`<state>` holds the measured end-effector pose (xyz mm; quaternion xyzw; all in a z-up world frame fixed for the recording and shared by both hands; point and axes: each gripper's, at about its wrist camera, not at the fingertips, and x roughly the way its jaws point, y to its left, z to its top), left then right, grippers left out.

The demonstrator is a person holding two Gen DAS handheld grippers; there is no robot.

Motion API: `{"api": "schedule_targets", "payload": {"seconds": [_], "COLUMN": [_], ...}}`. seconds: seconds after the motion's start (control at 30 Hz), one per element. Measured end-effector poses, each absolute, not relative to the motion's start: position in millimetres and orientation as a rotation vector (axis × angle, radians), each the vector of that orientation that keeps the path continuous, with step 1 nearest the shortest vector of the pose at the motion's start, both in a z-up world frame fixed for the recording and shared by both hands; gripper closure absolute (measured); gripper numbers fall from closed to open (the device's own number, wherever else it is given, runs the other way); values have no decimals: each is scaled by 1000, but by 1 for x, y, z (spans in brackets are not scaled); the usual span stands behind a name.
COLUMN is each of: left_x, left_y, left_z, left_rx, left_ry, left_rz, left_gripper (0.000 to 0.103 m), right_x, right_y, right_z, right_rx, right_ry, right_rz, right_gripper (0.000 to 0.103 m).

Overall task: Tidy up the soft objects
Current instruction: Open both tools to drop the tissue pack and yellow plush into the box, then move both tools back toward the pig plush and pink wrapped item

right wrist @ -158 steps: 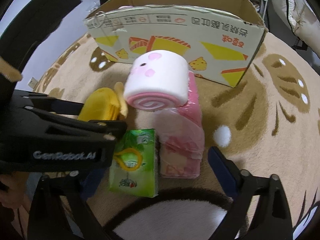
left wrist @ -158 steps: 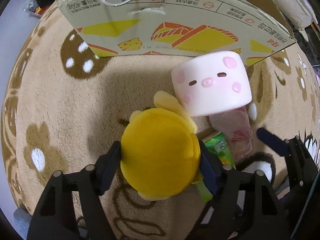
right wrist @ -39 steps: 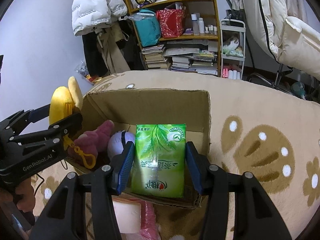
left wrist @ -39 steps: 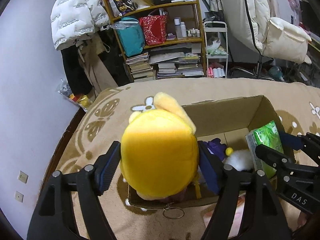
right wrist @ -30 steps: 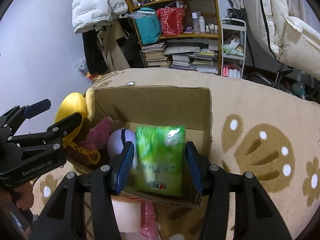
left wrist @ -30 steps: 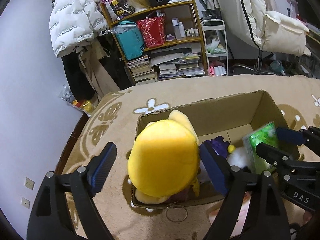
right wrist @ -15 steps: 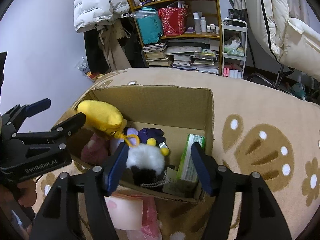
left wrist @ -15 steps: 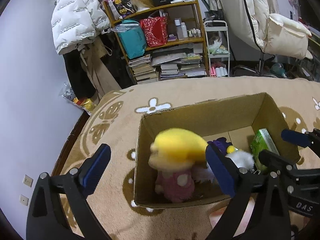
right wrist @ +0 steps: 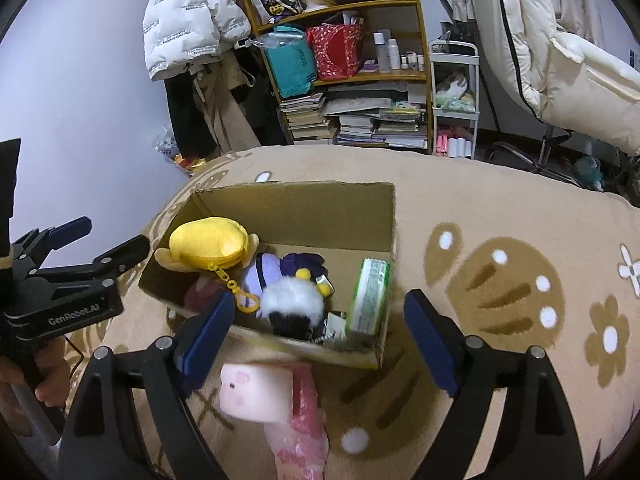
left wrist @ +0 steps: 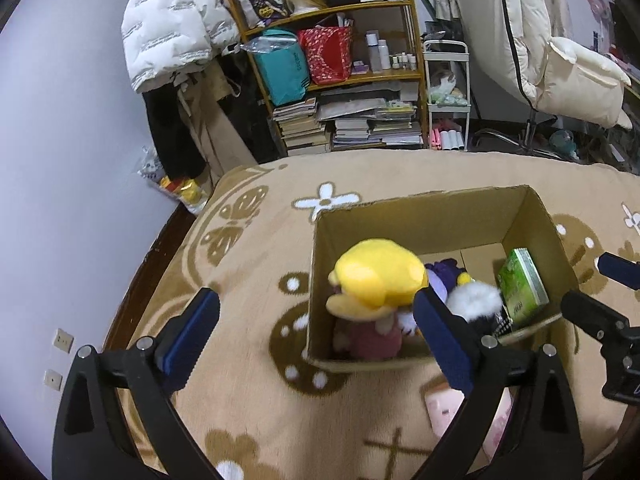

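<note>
A tan rug with brown flower and paw patterns covers the floor, and behind it stands a wooden shelf crowded with books, bags and bottles. An open cardboard box sits on the rug.

Inside the box, at its left end, a yellow plush toy lies on top of a pinkish plush, with a yellow clip hanging from it. Next to it lies a purple plush, and in front of that a white and black fluffy toy. A green tissue pack stands on its edge against the right wall of the box.

Outside the box, just in front of its near wall, a pink pig-faced cushion rests on a pink plastic-wrapped pack on the rug.

The left gripper hangs above the near left corner of the box, its jaws spread wide and gripping nothing; the yellow plush toy shows between them but lies down in the box, apart from both pads. The right gripper hangs over the near wall of the box, jaws likewise spread wide and empty, with the fluffy toy and the tissue pack showing below between them. A hand grips the handle of the left gripper at the left edge of the right wrist view.
</note>
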<state>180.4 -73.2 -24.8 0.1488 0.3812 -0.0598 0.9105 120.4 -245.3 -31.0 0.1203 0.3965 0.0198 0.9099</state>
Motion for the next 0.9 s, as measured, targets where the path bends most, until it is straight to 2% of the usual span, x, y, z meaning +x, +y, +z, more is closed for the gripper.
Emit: {"api": "schedule_targets", "payload": {"seconds": [0.3, 0.9], "left_x": [148, 111], "left_y": [-58, -63], "left_z": [-22, -39], "left_rx": [256, 232], "left_ry": [836, 898], "left_rz": [-128, -160], "left_gripper": [6, 6], "right_x": [85, 49], "right_y": [-244, -222], "right_z": [-29, -63], "right_rx": [257, 236], "right_ry": [838, 902], "right_rz": [31, 44], "right_gripper": [12, 12]}}
